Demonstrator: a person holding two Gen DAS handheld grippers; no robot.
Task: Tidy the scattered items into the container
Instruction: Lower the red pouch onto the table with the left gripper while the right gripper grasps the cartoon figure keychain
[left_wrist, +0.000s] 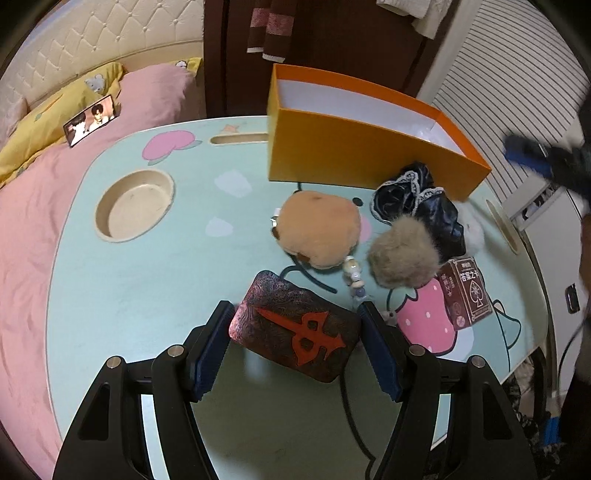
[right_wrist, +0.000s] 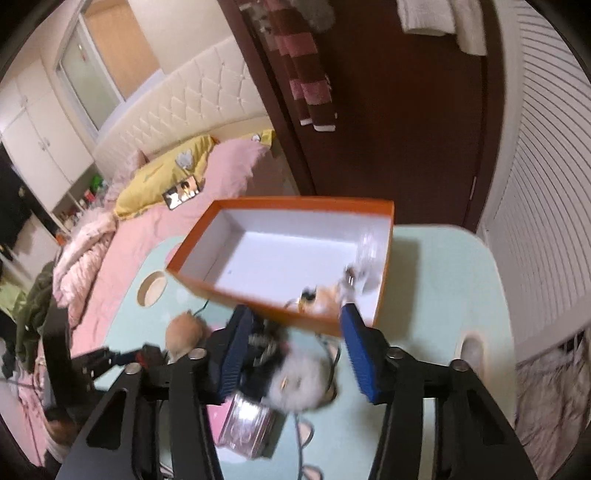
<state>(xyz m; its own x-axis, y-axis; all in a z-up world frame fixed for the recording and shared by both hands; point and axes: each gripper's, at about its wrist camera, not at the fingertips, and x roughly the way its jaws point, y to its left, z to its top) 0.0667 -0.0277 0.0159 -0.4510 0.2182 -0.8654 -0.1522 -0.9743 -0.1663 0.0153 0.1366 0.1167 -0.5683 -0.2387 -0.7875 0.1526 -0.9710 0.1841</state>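
Container (left_wrist: 354, 155) first: the orange box sits straight ahead of my left claw (left_wrist: 295, 332), beyond the pile, its long side running across my line of travel and its mouth open upward. Between my left fingers I've got the dark red tile block (left_wrist: 295, 328), the one with the orange-red character on top. Both pads are against its short ends, so that claw is closed on it at roughly block width, long axis spanning finger to finger. Whether it is clear of the bench (left_wrist: 147, 266) I cannot tell. Ahead of it lie the tan plush (left_wrist: 319, 232), the grey pom-pom (left_wrist: 402, 254) and the black lace piece (left_wrist: 413, 199); the card box (left_wrist: 467, 295) sits off to the right.

My right claw (right_wrist: 295, 347) hangs spread wide with nothing gripped, right at the box's near wall (right_wrist: 258, 299), blurred. Small items already lie in that near corner. Right is nearer the box, but left carries the load, so my call is lift, forward over the plush, then release.
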